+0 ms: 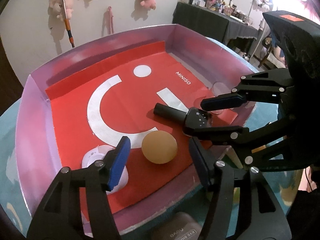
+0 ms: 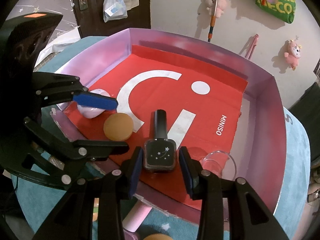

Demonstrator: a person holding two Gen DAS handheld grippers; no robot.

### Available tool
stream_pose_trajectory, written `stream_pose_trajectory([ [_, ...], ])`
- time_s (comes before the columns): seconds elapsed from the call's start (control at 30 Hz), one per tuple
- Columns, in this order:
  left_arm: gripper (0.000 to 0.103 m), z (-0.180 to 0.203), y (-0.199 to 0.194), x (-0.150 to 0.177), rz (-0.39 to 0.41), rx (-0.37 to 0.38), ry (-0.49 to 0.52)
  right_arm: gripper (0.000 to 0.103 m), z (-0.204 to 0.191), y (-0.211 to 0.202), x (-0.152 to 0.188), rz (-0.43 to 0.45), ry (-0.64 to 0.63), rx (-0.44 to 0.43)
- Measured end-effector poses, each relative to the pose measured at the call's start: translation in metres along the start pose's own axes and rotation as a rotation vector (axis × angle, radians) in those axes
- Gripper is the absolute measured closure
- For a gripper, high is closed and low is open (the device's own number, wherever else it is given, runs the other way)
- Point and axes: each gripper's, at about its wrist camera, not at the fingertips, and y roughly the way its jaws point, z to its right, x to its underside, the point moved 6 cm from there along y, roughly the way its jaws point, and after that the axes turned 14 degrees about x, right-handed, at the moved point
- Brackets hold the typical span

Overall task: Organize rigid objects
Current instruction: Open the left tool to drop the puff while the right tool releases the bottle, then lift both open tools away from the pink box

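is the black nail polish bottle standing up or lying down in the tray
Lying down. The nail polish bottle rests flat on the red liner of the tray, cap pointing away, between the open fingers of the right claw.

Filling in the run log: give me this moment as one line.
right claw: open, straddling bottle | left claw: open, over ball | both in tray

Black linkage arms, silver rivets, blue pads [image 1: 119,160], orange sticker [image 2: 34,16].
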Motion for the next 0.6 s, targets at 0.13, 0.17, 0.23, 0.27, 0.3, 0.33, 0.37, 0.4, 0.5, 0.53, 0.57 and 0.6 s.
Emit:
stream_pose_trajectory([
  [0.13,0.044,0.008,-0.019,0.002,0.045,-0.023,-0.015,0.060,0.001,-0.013,-0.001,0.023,0.008,0.008],
  [0.17,0.044,0.010,-0.025,0.004,0.062,-0.032,-0.020,0.056,0.001,-0.019,-0.001,0.035,0.013,0.009],
  [0.23,0.040,0.015,-0.041,0.007,0.107,-0.060,-0.035,0.050,0.003,-0.032,-0.001,0.059,0.025,0.007],
  [0.27,0.032,0.020,-0.052,0.010,0.141,-0.081,-0.045,0.047,0.003,-0.042,0.000,0.078,0.041,-0.001],
  [0.3,0.029,0.024,-0.061,0.013,0.170,-0.095,-0.050,0.045,0.004,-0.050,0.001,0.093,0.057,-0.015],
  [0.33,0.027,0.030,-0.075,0.019,0.213,-0.112,-0.053,0.040,0.004,-0.058,0.002,0.107,0.073,-0.026],
  [0.37,0.026,0.033,-0.082,0.022,0.235,-0.118,-0.054,0.035,0.005,-0.068,0.004,0.122,0.088,-0.026],
  [0.4,0.026,0.038,-0.091,0.026,0.257,-0.123,-0.057,0.033,0.007,-0.080,0.006,0.145,0.102,-0.018],
  [0.5,0.026,0.047,-0.113,0.036,0.315,-0.150,-0.088,0.023,0.010,-0.113,0.014,0.206,0.142,0.000],
  [0.53,0.025,0.050,-0.119,0.040,0.334,-0.167,-0.095,0.019,0.012,-0.124,0.017,0.224,0.155,0.011],
  [0.57,0.024,0.054,-0.126,0.044,0.356,-0.193,-0.099,0.016,0.012,-0.133,0.021,0.242,0.164,0.022],
  [0.6,0.023,0.057,-0.132,0.048,0.372,-0.211,-0.101,0.014,0.013,-0.144,0.026,0.261,0.175,0.037],
])
